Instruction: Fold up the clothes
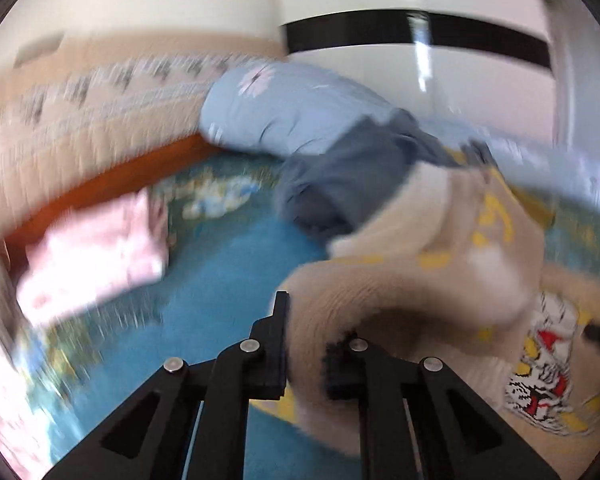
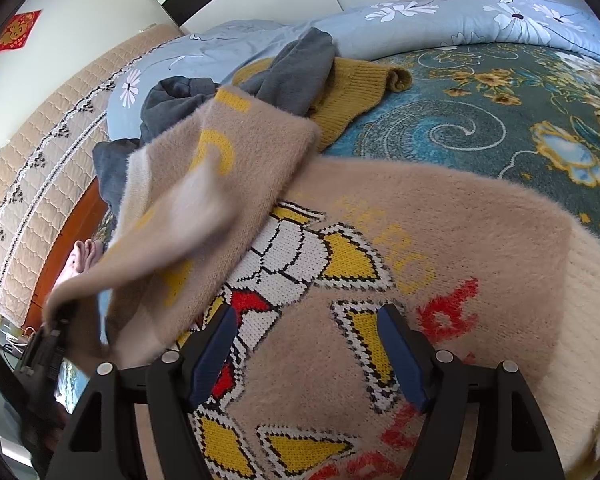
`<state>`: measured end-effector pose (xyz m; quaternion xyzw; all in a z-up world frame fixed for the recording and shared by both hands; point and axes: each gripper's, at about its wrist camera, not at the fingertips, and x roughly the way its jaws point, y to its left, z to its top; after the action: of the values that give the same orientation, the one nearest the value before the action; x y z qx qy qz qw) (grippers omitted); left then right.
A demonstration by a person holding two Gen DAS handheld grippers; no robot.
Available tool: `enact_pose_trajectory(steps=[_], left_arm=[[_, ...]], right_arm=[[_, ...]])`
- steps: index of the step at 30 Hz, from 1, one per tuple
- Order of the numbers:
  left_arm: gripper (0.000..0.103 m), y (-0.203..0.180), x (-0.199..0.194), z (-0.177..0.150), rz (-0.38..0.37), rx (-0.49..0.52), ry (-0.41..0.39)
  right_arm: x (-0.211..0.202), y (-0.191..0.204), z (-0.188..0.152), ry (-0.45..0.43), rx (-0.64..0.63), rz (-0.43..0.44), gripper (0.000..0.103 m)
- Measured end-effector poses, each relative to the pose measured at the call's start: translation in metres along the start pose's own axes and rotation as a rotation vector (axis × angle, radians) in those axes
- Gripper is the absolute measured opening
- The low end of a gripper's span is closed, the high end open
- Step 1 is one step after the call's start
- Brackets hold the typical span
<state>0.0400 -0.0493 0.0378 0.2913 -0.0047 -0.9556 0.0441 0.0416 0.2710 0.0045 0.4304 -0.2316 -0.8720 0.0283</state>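
Observation:
A fuzzy tan sweater (image 2: 440, 216) with a white, yellow and red knitted figure lies flat on the bed. My left gripper (image 1: 306, 344) is shut on the sweater's sleeve (image 1: 400, 296) and holds it lifted; the left wrist view is blurred. In the right wrist view the same sleeve (image 2: 220, 176) hangs across the sweater's left side, and the left gripper (image 2: 56, 332) shows at its lower end. My right gripper (image 2: 306, 324) is open and empty, just above the sweater's front.
A grey garment (image 2: 296, 72) and a mustard knit (image 2: 356, 84) lie piled beyond the sweater. A pink folded cloth (image 1: 96, 256) lies at the left. The bed has a teal floral cover (image 2: 500, 120), a light blue quilt (image 2: 440, 20) and a padded beige headboard (image 2: 40, 160).

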Motion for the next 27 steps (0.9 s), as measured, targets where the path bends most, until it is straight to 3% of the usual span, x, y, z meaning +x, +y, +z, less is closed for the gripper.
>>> enact_pose_trajectory(steps=[4, 9, 18, 24, 27], left_arm=[[0.013, 0.039, 0.005, -0.026, -0.074, -0.192, 0.068], [0.017, 0.057, -0.002, -0.041, -0.156, -0.324, 0.088], [0.017, 0.060, 0.000, -0.042, -0.188, -0.308, 0.074], [0.017, 0.063, 0.002, -0.044, -0.218, -0.306, 0.080], [0.018, 0.065, 0.005, -0.045, -0.230, -0.309, 0.093]], right_arm=[[-0.001, 0.004, -0.001, 0.003, -0.007, 0.016, 0.077], [-0.005, 0.010, -0.002, 0.009, -0.002, 0.099, 0.077], [0.001, 0.027, 0.002, 0.055, 0.115, 0.278, 0.077], [0.023, 0.043, 0.032, 0.066, 0.167, 0.264, 0.077], [0.039, 0.039, 0.057, 0.042, 0.194, 0.204, 0.077]])
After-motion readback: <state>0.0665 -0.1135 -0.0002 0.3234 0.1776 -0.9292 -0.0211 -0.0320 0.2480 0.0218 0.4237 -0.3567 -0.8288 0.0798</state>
